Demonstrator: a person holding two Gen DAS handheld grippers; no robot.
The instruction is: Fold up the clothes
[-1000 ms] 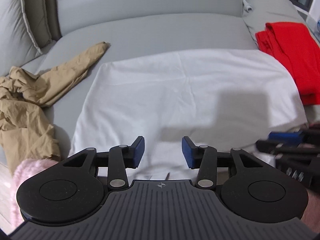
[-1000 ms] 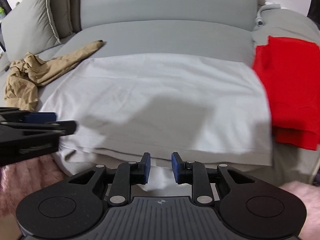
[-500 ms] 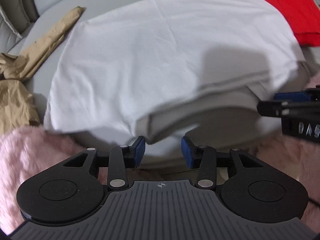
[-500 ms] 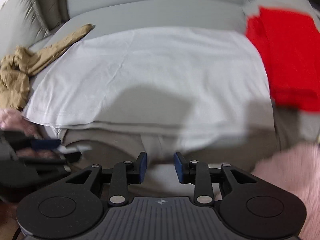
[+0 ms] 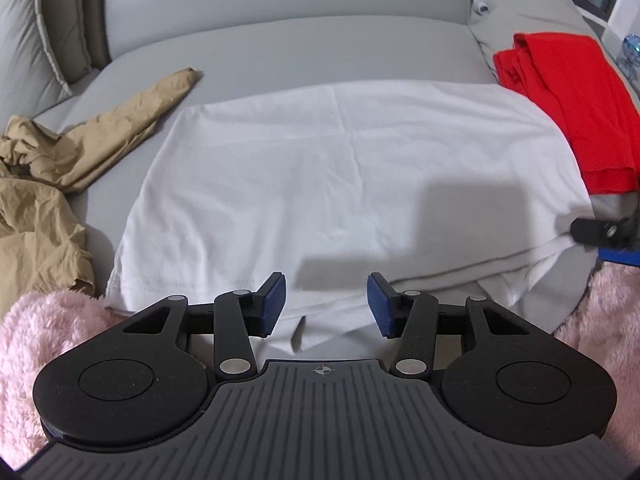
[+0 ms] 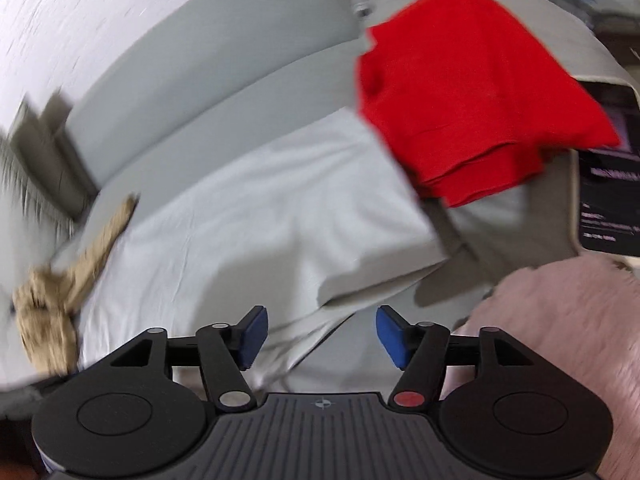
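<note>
On the sofa seat (image 5: 280,52): white garment (image 5: 340,168) spread flat, near hem draped over the front edge.
Left of white garment: crumpled tan garment (image 5: 52,184), one leg or sleeve reaching toward it.
Right of white garment: folded red garment (image 5: 568,92), touching its far corner.
Left tool (image 5: 326,300): jaws opening, near hem lies under the gap, pads not pressing it.
Right tool (image 6: 318,332): jaws opening, spread wide over the white garment's right corner, nothing pinched; view blurred.
Near edge of white garment: pink fluffy fabric (image 5: 44,332) both sides.

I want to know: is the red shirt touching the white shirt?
Touching. In the left wrist view the red shirt lies over the far right edge of the white shirt, with no sofa showing between them.
</note>
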